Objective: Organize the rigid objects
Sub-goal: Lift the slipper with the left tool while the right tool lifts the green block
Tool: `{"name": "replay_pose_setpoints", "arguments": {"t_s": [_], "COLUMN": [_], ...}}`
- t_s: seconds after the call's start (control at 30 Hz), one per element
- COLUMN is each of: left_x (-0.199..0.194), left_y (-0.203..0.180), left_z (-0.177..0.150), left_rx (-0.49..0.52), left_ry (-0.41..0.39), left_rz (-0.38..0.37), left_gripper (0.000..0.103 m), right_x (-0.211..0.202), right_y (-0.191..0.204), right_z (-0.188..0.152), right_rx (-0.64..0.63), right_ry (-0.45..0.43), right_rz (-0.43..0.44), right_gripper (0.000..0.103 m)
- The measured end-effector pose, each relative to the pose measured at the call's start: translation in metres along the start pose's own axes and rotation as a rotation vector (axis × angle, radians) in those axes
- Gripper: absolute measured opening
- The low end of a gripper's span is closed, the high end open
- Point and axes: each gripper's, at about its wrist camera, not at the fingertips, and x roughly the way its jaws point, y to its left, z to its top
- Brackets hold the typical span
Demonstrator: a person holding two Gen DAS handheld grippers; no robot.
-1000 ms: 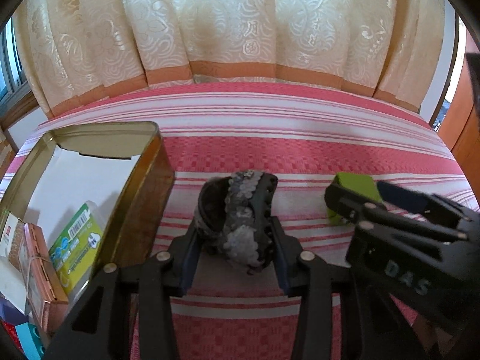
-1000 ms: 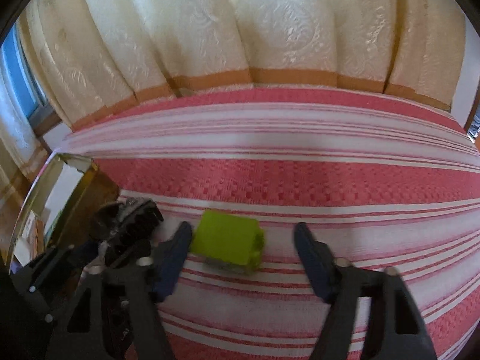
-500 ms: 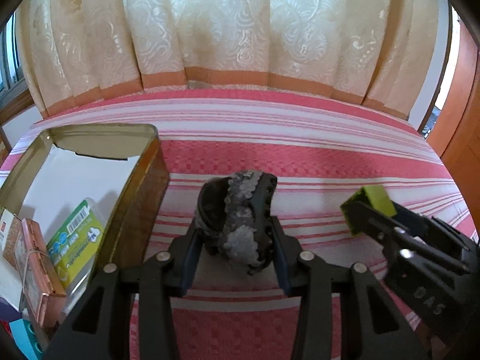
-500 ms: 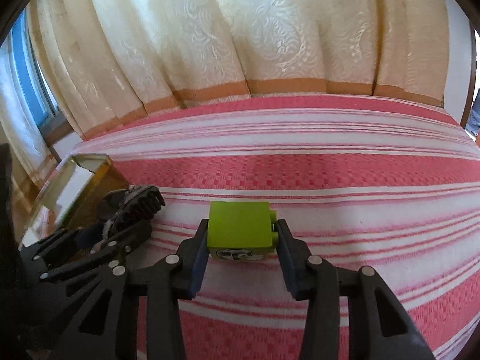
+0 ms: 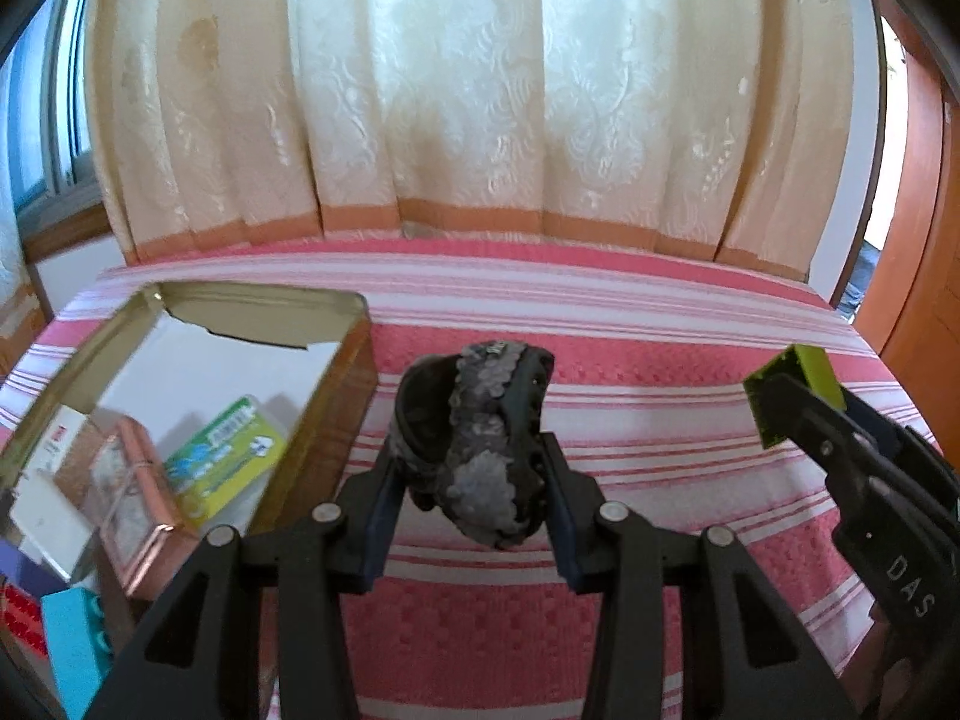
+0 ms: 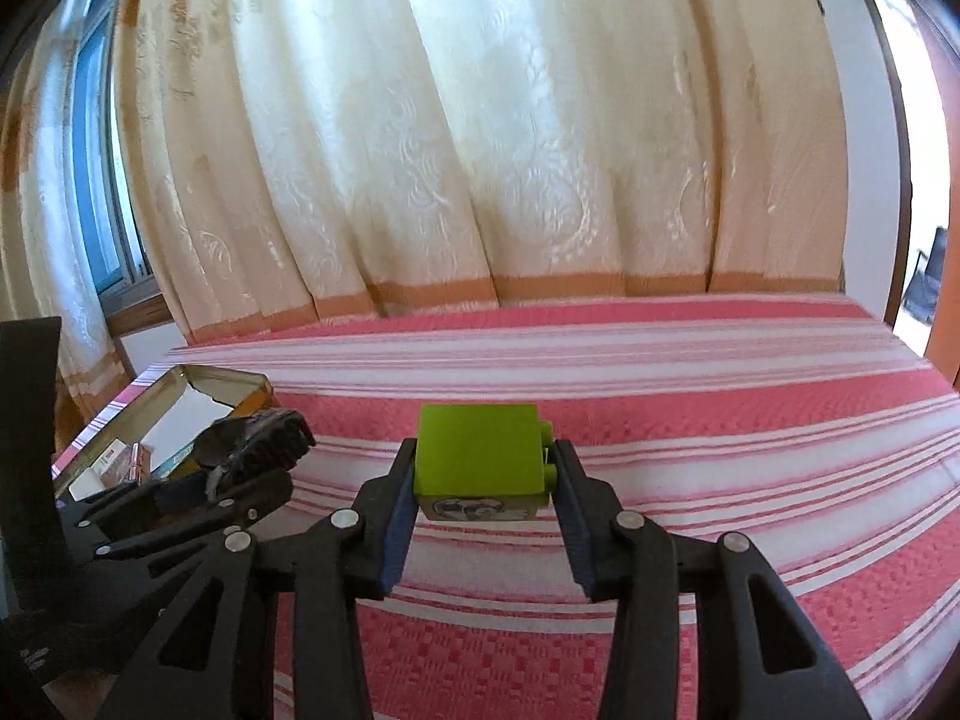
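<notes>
The left gripper (image 5: 468, 480) clamps a dark sequined hair claw (image 5: 480, 438) beside the open tin (image 5: 354, 372) at the bed's (image 5: 630, 360) left edge; the right gripper (image 6: 486, 480) grips a lime-green block (image 6: 477, 450) above mid-bed.

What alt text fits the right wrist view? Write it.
The right tool grips a lime-green block above a red-and-white striped bedspread. At left, the left tool holds a dark hair clip near an open tin, with cream curtains behind.
</notes>
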Motion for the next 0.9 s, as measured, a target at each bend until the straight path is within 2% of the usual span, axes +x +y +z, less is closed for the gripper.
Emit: {"name": "replay_pose_setpoints", "arguments": {"t_s": [0.17,0.4,0.9], "left_x": [-0.015,-0.033,-0.052], "left_y": [0.001,0.003,0.009], "left_z": [-0.004,-0.011,-0.021], "left_rx": [0.021,0.031,0.012], "left_ry": [-0.057,-0.11,-0.148], "left_rz": [0.018,0.029,0.033], "left_gripper": [0.042,0.042,0.042], "right_x": [-0.012,-0.023,-0.038], "right_y": [0.009,0.01,0.017], "right_z": [-0.002,-0.007,-0.013], "right_rx": [-0.046,-0.036,-0.056], "right_ry": [-0.043,-0.061,-0.095], "right_rz": [-0.019,-0.012,0.004], "right_gripper": [0.045,0.045,0.045]}}
